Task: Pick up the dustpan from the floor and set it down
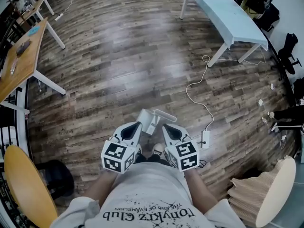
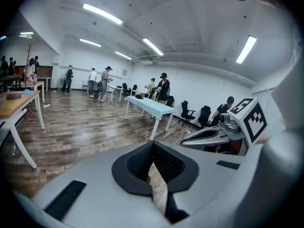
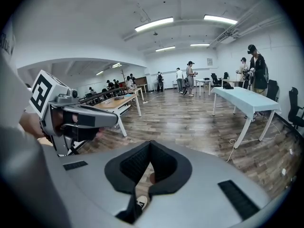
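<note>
I hold both grippers close to my body, side by side, above the wooden floor. In the head view a pale white angular thing with a bar-like part shows just ahead of their tips; it may be the dustpan, but I cannot tell. Neither gripper view shows it. My left gripper is shut, its black pads meeting with nothing between them. My right gripper is also shut and empty. Each gripper view shows the other gripper beside it: the right one and the left one.
A long white table stands at the far right, and a wooden table at the left. A white cable runs to a power strip near my right foot. Yellow chairs flank me. People stand far off.
</note>
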